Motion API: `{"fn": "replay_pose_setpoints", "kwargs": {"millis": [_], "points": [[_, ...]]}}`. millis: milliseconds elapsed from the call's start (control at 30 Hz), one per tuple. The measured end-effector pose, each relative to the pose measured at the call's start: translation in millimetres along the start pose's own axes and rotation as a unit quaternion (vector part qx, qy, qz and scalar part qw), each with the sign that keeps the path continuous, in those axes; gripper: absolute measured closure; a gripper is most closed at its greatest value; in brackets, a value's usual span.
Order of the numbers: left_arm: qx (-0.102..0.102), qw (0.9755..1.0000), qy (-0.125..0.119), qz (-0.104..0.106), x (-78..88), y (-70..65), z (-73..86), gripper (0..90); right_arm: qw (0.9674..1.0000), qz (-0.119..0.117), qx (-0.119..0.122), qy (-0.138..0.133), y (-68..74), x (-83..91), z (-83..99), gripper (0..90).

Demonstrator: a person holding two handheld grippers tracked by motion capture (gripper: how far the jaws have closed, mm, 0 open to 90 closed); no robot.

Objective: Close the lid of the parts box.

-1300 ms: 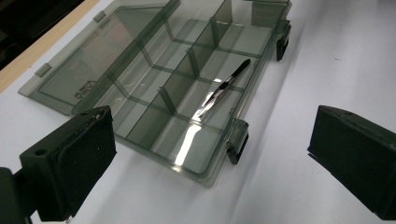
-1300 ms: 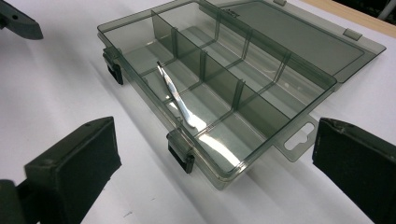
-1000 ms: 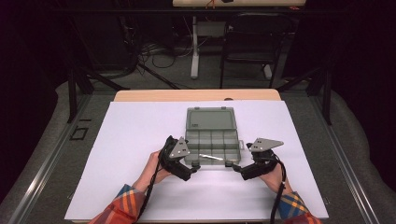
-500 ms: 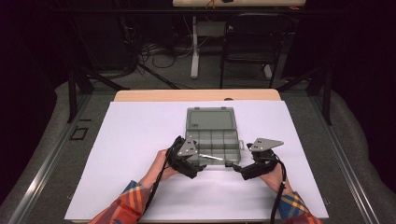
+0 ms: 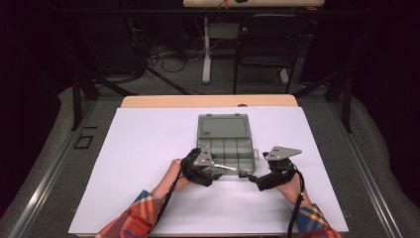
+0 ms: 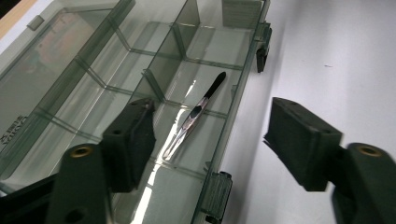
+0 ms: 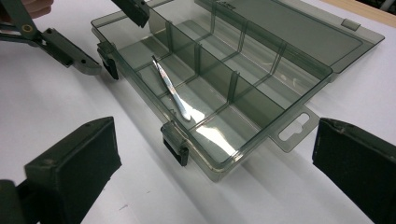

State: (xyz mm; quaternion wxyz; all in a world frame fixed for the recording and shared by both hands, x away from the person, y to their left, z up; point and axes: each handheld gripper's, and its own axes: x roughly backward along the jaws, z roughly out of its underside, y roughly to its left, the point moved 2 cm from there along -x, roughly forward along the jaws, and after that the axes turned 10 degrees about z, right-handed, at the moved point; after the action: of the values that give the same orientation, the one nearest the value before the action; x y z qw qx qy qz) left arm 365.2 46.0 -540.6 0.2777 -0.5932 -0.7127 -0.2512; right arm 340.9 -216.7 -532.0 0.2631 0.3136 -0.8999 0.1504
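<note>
High view: box point(image 5: 227, 145) lies open mid-desk point(image 5: 148, 148); left hand-held gripper point(image 5: 214, 175) at its 7 o'clock corner, right hand-held gripper point(image 5: 249, 177) at 5 o'clock.
Left gripper view: jaws partly open, just been closing, one inside the box and one outside, straddling the front wall; tweezers point(image 6: 194, 114) in the front row, untouched.
Right gripper view: jaws wide, empty; tweezers point(image 7: 170, 88) at 11 o'clock.
Risk: closing further pinches the wall rather than the tweezers, and may drag the box.

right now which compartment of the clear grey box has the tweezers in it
The long front-row compartment of the smoky clear plastic box, nearest the latches; slim metal black-tipped tweezers lie there.
</note>
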Motion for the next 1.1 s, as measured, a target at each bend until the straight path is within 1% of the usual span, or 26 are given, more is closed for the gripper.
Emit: {"fn": "replay_pose_setpoints", "kwargs": {"millis": [267,533,667,800,933,1100], "points": [[-0.011,0.9997,0.005,0.022,-6.0,0.7,-0.9,47.9,1.0000,-0.001,-0.001,0.002,-0.3,0.0,0.4,0.0],[-0.016,0.9992,0.012,0.034,-10.2,2.8,0.3,61.3,1.0000,-0.001,-0.002,0.001,-0.7,-0.1,0.9,0.0],[-0.021,0.9984,0.019,0.049,-12.9,3.3,0.7,67.0,1.0000,-0.003,-0.002,0.002,-0.4,-1.0,1.1,0.0],[-0.028,0.9977,0.033,0.053,-15.4,4.4,1.8,71.0,1.0000,-0.004,-0.003,0.004,-0.3,-1.5,1.4,0.0],[-0.031,0.9974,0.038,0.053,-14.8,6.0,1.6,74.4,1.0000,-0.004,-0.002,0.003,0.0,-1.7,1.1,0.0],[-0.039,0.9967,0.043,0.057,-14.7,7.1,1.1,76.3,1.0000,-0.003,-0.002,0.005,-0.8,-2.3,1.5,0.0]]}}
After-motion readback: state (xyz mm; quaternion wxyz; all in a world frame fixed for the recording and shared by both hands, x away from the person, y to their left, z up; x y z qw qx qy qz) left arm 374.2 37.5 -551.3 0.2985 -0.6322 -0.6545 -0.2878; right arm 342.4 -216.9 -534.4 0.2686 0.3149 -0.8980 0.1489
